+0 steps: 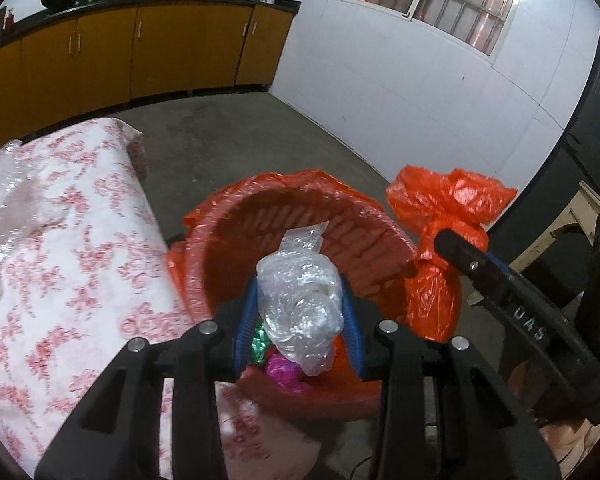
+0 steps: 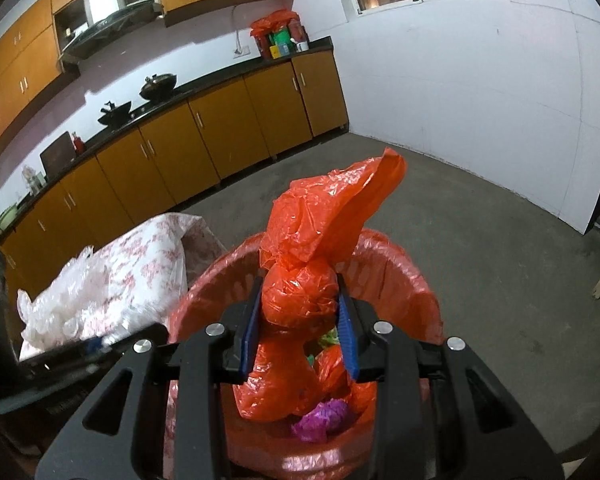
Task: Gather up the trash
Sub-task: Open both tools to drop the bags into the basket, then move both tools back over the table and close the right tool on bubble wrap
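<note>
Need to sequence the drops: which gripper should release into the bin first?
Left, probably. The left gripper holds the clear plastic wad directly over the red bin. The right gripper holds the orange bag at the rim in the left view.

bins: 1 | orange bags: 1 | clear bags: 1 | grippers: 2

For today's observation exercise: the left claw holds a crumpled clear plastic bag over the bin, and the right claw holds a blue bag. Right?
Not quite. The right claw holds an orange bag, not blue, as the right wrist view shows. The left claw does hold clear plastic over the bin.
</note>
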A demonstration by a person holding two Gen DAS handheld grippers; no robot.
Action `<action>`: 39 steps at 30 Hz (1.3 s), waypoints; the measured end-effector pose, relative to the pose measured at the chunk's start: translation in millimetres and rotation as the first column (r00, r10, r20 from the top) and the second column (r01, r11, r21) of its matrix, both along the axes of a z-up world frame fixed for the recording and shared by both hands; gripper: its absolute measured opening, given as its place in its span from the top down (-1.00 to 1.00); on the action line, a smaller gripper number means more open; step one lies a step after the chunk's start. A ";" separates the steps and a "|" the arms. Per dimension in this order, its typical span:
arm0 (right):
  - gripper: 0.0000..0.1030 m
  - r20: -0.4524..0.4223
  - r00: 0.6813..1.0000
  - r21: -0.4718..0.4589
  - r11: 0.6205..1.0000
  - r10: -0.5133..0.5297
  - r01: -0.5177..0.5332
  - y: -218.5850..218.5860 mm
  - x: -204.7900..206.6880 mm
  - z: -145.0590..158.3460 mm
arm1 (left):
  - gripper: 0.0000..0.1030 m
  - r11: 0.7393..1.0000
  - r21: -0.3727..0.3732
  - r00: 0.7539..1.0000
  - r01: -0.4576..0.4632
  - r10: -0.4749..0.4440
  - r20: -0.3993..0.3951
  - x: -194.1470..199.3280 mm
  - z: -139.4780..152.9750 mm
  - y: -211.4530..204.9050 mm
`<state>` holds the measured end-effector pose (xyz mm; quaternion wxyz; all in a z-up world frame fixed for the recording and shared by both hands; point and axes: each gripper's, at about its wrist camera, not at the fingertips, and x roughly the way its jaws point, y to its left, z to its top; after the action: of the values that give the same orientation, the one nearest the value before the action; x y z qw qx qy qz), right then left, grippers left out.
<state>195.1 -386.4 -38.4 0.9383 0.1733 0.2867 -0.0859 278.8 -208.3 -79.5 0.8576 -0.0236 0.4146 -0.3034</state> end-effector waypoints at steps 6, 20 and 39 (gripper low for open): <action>-0.05 0.016 1.000 0.029 0.999 -0.014 0.013 -9.6 1.5 1.0 | -0.02 1.000 0.016 1.000 0.007 -0.007 -0.016 2.4 -7.0 -5.5; -0.13 -0.025 0.999 -0.110 0.994 0.023 -0.026 22.2 4.1 1.5 | -0.27 0.965 0.148 0.975 -0.216 0.206 0.083 2.7 -9.7 70.0; -0.21 -0.065 0.979 -0.209 0.957 0.193 -0.203 137.1 40.1 11.7 | -0.35 0.808 0.212 0.835 -0.549 0.523 0.169 -21.3 -6.8 255.0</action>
<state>235.2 -249.3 -26.7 0.9488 0.0397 0.3124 -0.0258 257.5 46.7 -86.3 0.9241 -0.0151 0.3818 0.0055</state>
